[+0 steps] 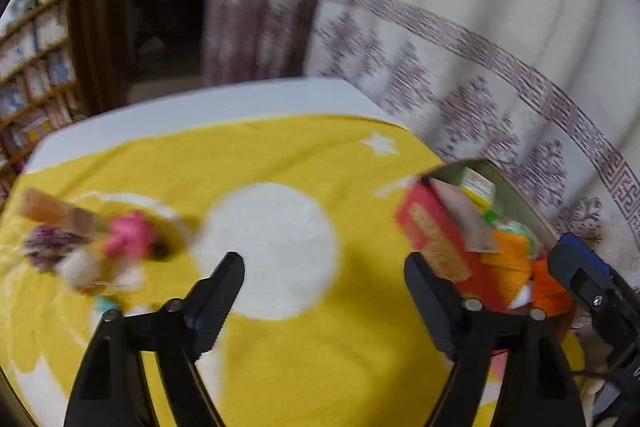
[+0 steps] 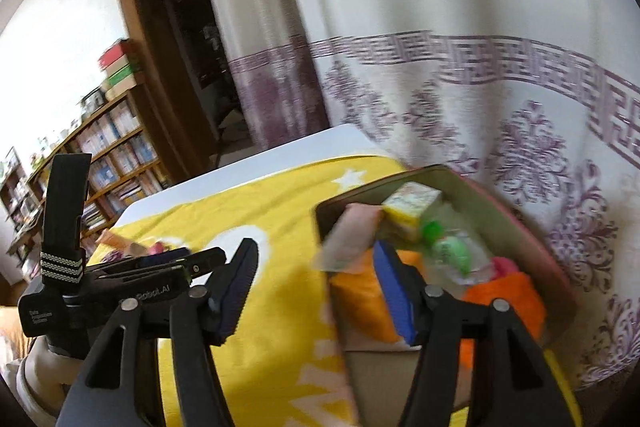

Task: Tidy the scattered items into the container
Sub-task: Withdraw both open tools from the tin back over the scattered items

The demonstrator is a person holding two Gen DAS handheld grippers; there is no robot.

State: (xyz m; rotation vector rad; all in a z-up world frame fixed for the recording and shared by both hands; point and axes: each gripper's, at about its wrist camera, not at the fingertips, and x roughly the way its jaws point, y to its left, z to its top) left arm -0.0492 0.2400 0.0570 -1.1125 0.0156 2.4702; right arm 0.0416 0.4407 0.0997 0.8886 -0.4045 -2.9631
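A cardboard box (image 1: 516, 195) (image 2: 496, 211) stands at the right edge of a yellow-and-white cloth (image 1: 288, 155); it holds a red packet (image 1: 436, 231), orange cloth (image 2: 508, 291), a yellow carton (image 2: 412, 205) and a green-capped bottle (image 2: 448, 247). My left gripper (image 1: 324, 279) hangs open over the cloth, nothing between its fingers. A blurred heap of scattered items lies at the left: a pink thing (image 1: 130, 235), a brown flat piece (image 1: 56, 213), a purple bundle (image 1: 50, 247). My right gripper (image 2: 316, 267) is open, its right finger (image 2: 394, 291) over the box's near edge.
A patterned white-and-purple curtain (image 2: 480, 87) hangs right behind the box. A bookshelf (image 2: 108, 151) and a dark doorway (image 2: 184, 67) lie beyond the table's far left. The left gripper's body (image 2: 100, 291) shows at the lower left of the right wrist view.
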